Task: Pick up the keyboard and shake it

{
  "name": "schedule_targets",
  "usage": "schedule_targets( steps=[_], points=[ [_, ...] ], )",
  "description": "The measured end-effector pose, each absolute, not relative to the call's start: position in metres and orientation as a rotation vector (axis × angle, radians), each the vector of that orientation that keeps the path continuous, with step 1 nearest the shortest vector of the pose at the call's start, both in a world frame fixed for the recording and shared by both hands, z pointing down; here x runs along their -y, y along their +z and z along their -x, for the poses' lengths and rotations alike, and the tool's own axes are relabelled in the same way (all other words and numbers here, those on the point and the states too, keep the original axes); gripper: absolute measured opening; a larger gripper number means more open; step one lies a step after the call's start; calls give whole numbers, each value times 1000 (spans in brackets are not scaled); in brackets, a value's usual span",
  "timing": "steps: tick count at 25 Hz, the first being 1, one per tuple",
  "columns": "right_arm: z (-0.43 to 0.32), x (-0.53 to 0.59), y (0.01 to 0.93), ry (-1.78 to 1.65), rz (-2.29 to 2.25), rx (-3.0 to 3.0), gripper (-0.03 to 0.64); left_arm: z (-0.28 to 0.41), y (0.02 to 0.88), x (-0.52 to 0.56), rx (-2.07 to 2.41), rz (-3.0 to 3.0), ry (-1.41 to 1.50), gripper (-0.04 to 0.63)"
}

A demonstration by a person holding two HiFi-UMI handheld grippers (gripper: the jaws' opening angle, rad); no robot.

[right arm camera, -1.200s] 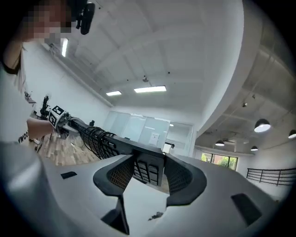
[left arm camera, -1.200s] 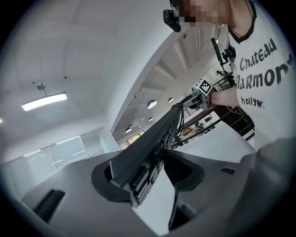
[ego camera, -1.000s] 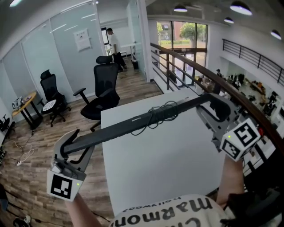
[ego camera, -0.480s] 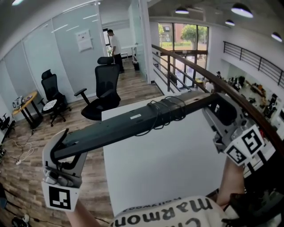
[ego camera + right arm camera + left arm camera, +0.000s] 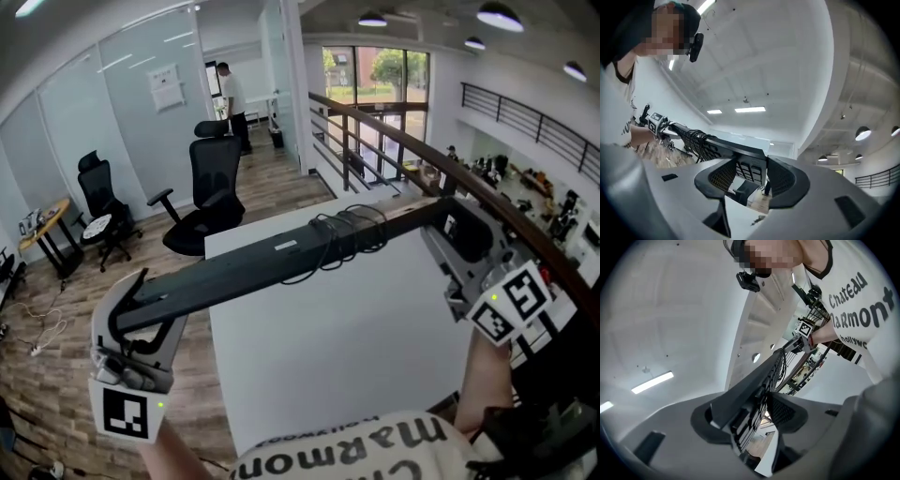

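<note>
A long black keyboard [image 5: 281, 262] hangs in the air above a white rectangular surface [image 5: 337, 356], touching nothing but the two tools. It runs slantwise across the head view, with its left end low and near the person and its right end farther off, out past the surface's far edge. Its plain back, bearing a small pale label, is turned towards the head camera. The rows of keys show only in the gripper views.

The left tool [image 5: 131, 309] is clenched on the keyboard's left end. In the left gripper view both mesh-faced pads press on the keyboard, one against the back and one against the keys. The right tool [image 5: 452, 225] grasps the opposite end in the same way, with its jaws set fairly wide and a pad flat against each face of the keyboard.

A thin black cable [image 5: 352, 230] is wound in loose loops around the keyboard towards its right half, and a few strands droop below the body.

Beyond the surface a black office chair [image 5: 211, 187] stands on the wood-plank floor [image 5: 56, 375]. Farther back a person [image 5: 228, 89] stands beside a glass partition. A railing with a dark wooden top [image 5: 412, 141] runs along the right side.
</note>
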State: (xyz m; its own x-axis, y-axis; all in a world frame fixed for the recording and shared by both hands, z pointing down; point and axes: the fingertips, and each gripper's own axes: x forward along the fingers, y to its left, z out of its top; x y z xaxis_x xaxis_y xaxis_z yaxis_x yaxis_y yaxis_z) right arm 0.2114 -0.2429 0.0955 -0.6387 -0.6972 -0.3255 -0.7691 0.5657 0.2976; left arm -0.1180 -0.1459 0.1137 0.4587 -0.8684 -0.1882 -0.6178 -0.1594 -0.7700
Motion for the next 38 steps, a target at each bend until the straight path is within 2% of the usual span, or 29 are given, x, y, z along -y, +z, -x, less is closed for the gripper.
schedule_targets(
  steps=[13, 21, 38],
  points=[
    [-214, 217, 65, 798, 1227, -2472, 210, 114, 131, 135, -1206, 2001, -132, 224],
    [-211, 213, 63, 834, 1241, -2438, 210, 118, 137, 129, -1241, 1890, -93, 219],
    [-239, 213, 25, 693, 1090, -2359, 210, 94, 108, 128, -1242, 1851, 53, 222]
  ],
)
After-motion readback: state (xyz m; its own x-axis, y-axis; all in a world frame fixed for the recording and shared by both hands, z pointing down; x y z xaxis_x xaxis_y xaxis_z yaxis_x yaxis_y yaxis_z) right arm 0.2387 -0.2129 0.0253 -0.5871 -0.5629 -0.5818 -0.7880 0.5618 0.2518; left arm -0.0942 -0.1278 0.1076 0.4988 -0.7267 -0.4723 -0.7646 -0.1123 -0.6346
